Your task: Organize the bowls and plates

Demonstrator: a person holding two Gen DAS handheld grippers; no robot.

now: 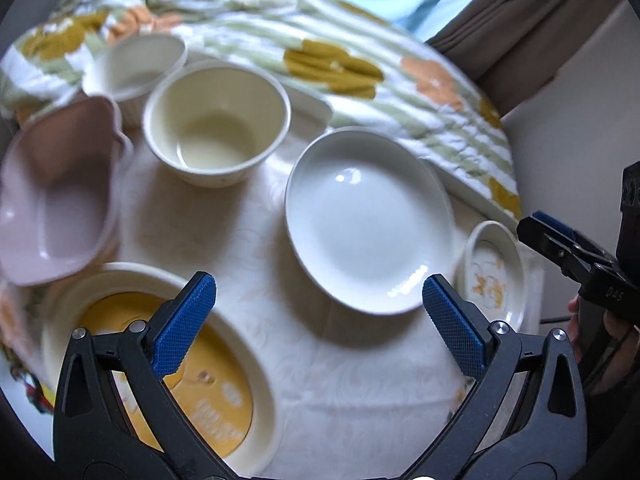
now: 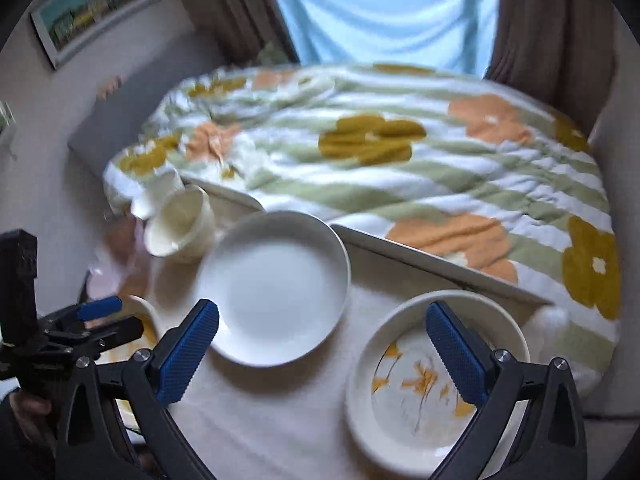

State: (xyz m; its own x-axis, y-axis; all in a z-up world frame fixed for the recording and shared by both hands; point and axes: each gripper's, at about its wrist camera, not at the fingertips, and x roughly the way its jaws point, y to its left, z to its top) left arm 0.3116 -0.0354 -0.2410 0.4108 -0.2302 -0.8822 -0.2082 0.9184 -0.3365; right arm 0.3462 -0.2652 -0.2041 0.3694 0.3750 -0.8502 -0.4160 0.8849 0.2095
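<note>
On a white table (image 1: 312, 368) lie a plain white deep plate (image 1: 368, 220) (image 2: 276, 284), a cream bowl (image 1: 218, 120) (image 2: 182, 222), a white ribbed bowl (image 1: 138, 66), a pink bowl (image 1: 56, 196), a cream plate with a yellow centre (image 1: 160, 360) and a small plate with orange flowers (image 1: 494, 268) (image 2: 428, 380). My left gripper (image 1: 320, 308) is open and empty above the table, its left finger over the yellow plate. My right gripper (image 2: 322, 340) is open and empty, its right finger over the flowered plate. The left gripper also shows at the left edge of the right wrist view (image 2: 100, 312).
A bed with a flowered quilt (image 2: 400, 152) runs along the table's far edge. Curtains and a window (image 2: 384, 12) stand behind it. A framed picture (image 2: 96, 4) hangs on the left wall.
</note>
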